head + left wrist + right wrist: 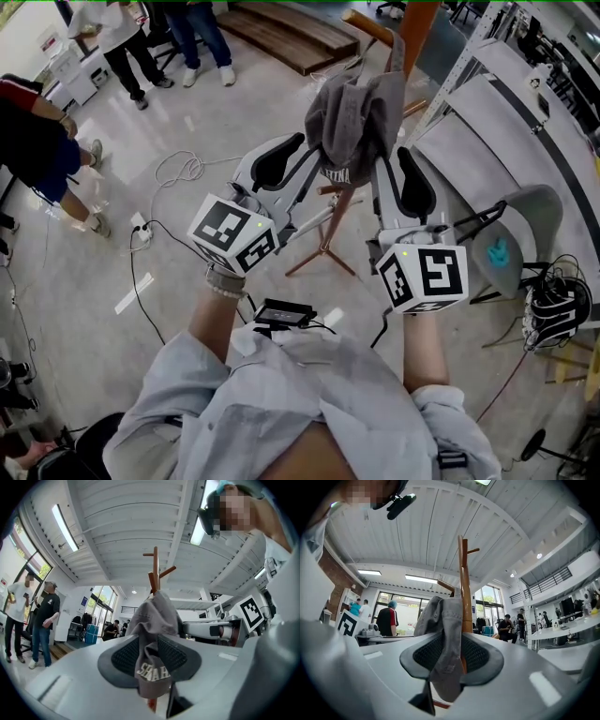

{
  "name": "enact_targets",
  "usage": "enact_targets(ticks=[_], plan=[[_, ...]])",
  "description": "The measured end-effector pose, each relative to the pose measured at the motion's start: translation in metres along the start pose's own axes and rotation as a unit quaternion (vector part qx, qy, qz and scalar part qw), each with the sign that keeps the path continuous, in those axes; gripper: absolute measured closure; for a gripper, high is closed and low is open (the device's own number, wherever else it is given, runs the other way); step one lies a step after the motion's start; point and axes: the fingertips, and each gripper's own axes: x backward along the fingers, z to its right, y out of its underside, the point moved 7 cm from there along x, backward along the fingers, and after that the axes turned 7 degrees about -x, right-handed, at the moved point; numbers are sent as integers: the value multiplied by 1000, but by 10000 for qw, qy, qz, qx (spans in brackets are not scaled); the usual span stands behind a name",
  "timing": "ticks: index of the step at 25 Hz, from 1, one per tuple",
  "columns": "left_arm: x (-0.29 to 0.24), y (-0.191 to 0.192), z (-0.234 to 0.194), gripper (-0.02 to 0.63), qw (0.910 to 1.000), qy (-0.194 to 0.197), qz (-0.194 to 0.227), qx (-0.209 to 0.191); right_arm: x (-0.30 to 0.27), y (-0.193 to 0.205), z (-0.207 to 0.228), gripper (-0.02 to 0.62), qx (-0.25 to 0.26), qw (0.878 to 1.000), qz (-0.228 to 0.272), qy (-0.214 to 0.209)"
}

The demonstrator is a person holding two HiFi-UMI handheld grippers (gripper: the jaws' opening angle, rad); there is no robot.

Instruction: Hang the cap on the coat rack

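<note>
One grey fabric cap with pale lettering (352,122) (154,634) (445,634) hangs bunched against the pole of the slim wooden coat rack (339,214) (155,569) (464,583). Both gripper views show the rack's topmost pegs rising above it. Its lower folds drop down between the two grippers, which flank it from either side. The left gripper (305,155) (152,656) is clenched on the lettered edge of the cap, and the cloth is pinched between its dark ribbed pads and dangles just below them. The right gripper (403,173) (450,658) stands released. A plain fold of the cap hangs loosely in the gap between its parted pads, with the pole showing just behind the cloth. From the head view the rack's splayed wooden feet stand on the pale glossy floor (187,122), just beyond the person's forearms. A grey chair (525,225) sits off to the right, and several people stand well apart at the far left.
</note>
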Motion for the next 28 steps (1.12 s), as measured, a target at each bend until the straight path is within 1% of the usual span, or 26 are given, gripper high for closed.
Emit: enact_targets(ticks=[4, 7, 11, 18, 23, 28], plan=[[3, -7, 10, 512, 9999, 37, 74, -146, 11, -4, -4, 474, 235, 9997, 35, 20], [6, -11, 19, 512, 9998, 79, 120, -109, 21, -3, -7, 474, 383, 9992, 99, 73], [12, -15, 28, 512, 9997, 107, 175, -128, 33, -5, -9, 481, 427, 9989, 171, 124], [21, -16, 51, 519, 9992, 181, 197, -280, 55, 0, -7, 556, 571, 9981, 172, 150], [30, -10, 58, 552, 9997, 149, 176, -100, 66, 4, -3, 582, 467, 9985, 198, 225], [35, -4, 62, 581, 9996, 271, 94, -22, 74, 6, -1, 588, 453, 9984, 187, 279]])
